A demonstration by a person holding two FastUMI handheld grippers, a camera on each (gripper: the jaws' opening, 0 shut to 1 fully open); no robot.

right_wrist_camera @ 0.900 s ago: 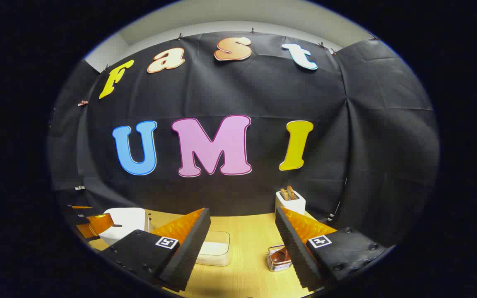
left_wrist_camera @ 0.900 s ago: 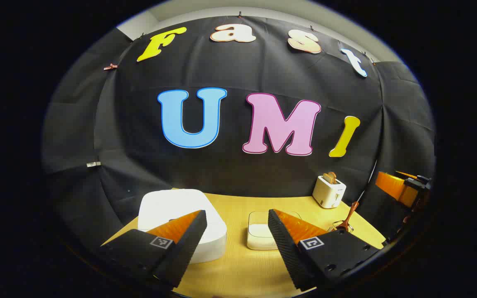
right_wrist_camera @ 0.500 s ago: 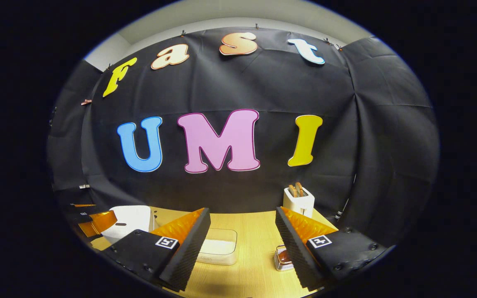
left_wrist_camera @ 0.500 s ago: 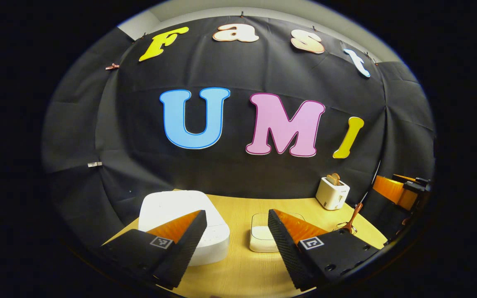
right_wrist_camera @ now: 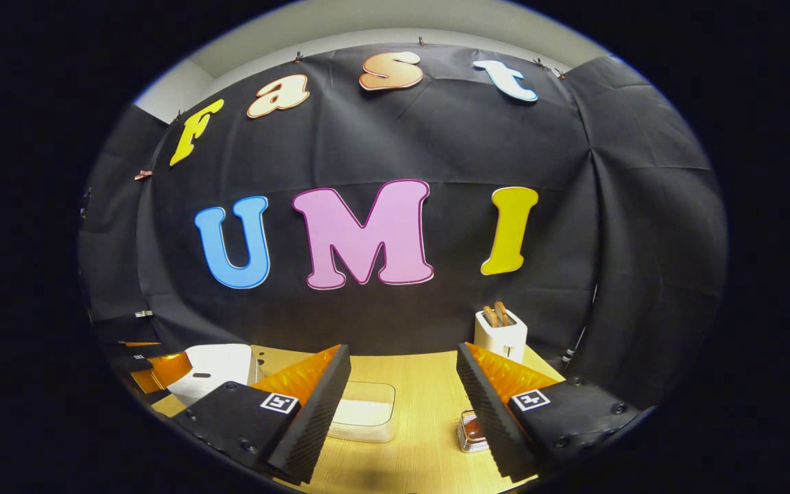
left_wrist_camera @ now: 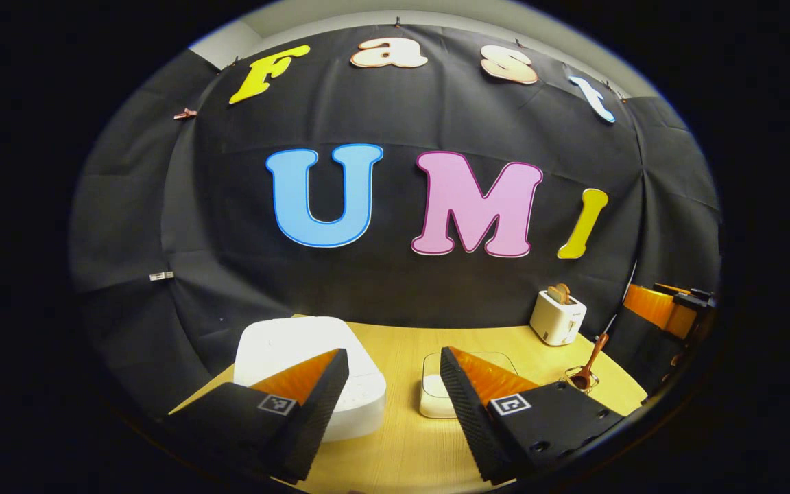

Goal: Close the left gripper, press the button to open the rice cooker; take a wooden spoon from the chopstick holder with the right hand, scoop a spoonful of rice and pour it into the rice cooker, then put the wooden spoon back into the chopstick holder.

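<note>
In the left gripper view, we held the left hand-held gripper [left_wrist_camera: 393, 405] with its fingers wide apart above the desk [left_wrist_camera: 402, 453], gripping nothing. The cooker [left_wrist_camera: 299, 346], lid down, sat at lower left behind one finger; the rice box [left_wrist_camera: 433, 401] lay at lower centre. At lower right the spoon [left_wrist_camera: 590, 360] stood in the holder [left_wrist_camera: 573, 379], near a toaster [left_wrist_camera: 557, 317]. In the right gripper view, our right hand-held gripper [right_wrist_camera: 402, 405] was likewise spread and empty.
</note>
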